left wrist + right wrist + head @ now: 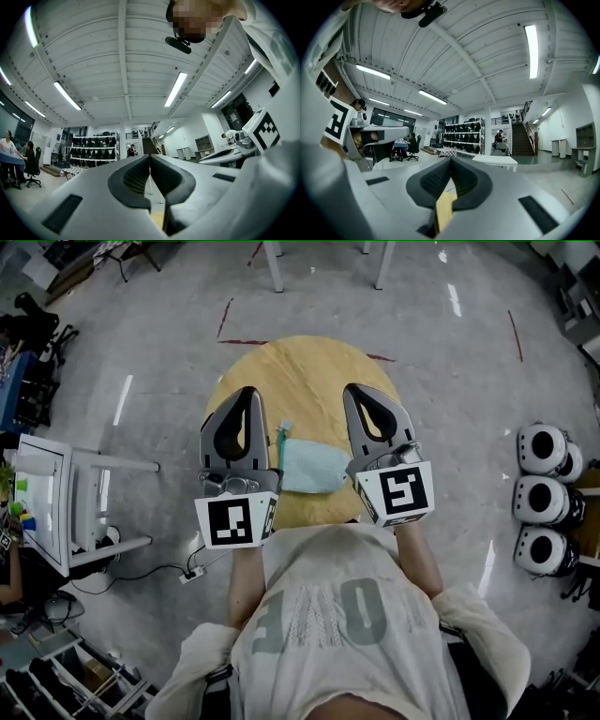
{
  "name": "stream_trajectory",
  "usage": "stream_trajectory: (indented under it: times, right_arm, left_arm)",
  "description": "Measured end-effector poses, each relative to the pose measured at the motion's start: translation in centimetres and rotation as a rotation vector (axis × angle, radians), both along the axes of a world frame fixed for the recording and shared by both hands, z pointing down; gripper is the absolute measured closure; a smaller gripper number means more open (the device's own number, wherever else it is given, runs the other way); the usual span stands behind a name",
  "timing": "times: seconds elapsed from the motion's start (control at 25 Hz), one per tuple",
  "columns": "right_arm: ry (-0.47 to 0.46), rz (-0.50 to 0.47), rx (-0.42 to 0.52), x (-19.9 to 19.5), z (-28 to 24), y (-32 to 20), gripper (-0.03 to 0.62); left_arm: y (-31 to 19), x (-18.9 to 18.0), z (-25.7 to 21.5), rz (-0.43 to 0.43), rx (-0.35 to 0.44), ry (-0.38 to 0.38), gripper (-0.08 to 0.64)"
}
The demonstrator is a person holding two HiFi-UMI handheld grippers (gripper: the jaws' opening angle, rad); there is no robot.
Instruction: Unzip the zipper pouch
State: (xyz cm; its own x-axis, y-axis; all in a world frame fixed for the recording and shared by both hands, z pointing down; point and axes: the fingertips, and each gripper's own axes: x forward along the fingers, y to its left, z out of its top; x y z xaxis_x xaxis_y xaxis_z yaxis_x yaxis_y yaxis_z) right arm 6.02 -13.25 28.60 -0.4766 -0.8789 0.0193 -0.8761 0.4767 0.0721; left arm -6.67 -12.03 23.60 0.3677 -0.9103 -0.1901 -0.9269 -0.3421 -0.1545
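Grey concrete floor [169, 343] surrounds a round wooden table [300, 371]; a white cart [56, 502] stands left, three round white-and-black units [547, 498] right. The pale teal fabric zipper pouch [314, 468] lies on the table between the left hand-held gripper [247, 392] and the right hand-held gripper [357, 390], each with jaws pressed together, empty.

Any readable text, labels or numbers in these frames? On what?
None reads cleanly.
Letters on the shirt: large, pale, foreshortened and creased, illegible.
Cubes on the left gripper and right gripper: black-and-white square marker patterns, no words.
On the zipper pouch: no print visible.
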Motion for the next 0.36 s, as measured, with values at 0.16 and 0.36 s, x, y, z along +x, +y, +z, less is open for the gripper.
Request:
stream_trajectory:
  times: [0.16,0.36]
  right_arm:
    - [0.003,-0.008,-0.006,0.13,0.06,-0.1,0.563]
    - [0.006,-0.002,-0.013,0.69,0.43,-0.29,0.563]
  left_arm:
    - [-0.07,-0.42,0.07,-0.018,-0.005,0.002,0.535]
    - [0.01,-0.25,0.16,-0.027,-0.003,0.0,0.535]
